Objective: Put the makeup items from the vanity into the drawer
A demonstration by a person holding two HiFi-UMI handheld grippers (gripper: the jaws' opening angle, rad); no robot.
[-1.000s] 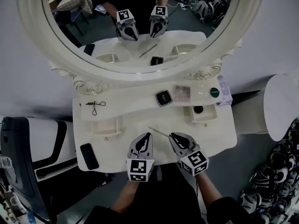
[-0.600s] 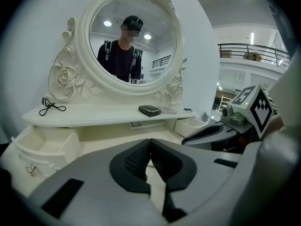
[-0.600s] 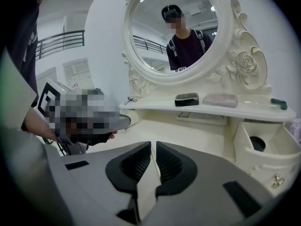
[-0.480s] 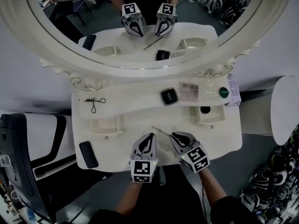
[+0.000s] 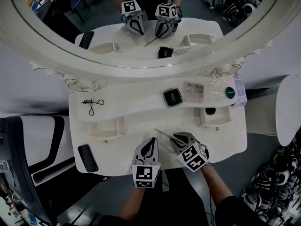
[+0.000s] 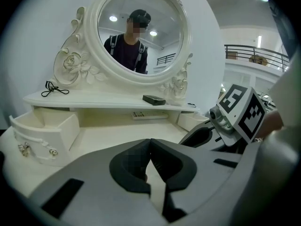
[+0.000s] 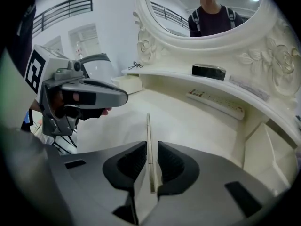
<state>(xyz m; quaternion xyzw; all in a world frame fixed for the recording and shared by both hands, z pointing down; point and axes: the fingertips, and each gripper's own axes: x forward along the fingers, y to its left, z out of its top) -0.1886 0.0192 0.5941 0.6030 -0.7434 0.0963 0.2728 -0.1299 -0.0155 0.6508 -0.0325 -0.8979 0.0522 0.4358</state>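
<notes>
Pencil (image 7: 148, 135) flat on vanity top (image 5: 117, 147), lying between your right gripper's (image 5: 175, 137) slightly parted jaws, your left gripper (image 5: 151, 141) pressed shut, empty, 1 open drawer (image 5: 221, 122) nearby.

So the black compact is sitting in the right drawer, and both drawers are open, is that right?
Not quite. The compact sits on the shelf below the mirror, not in the right drawer, as the head view shows. The right drawer and the left drawer are both open.
</notes>
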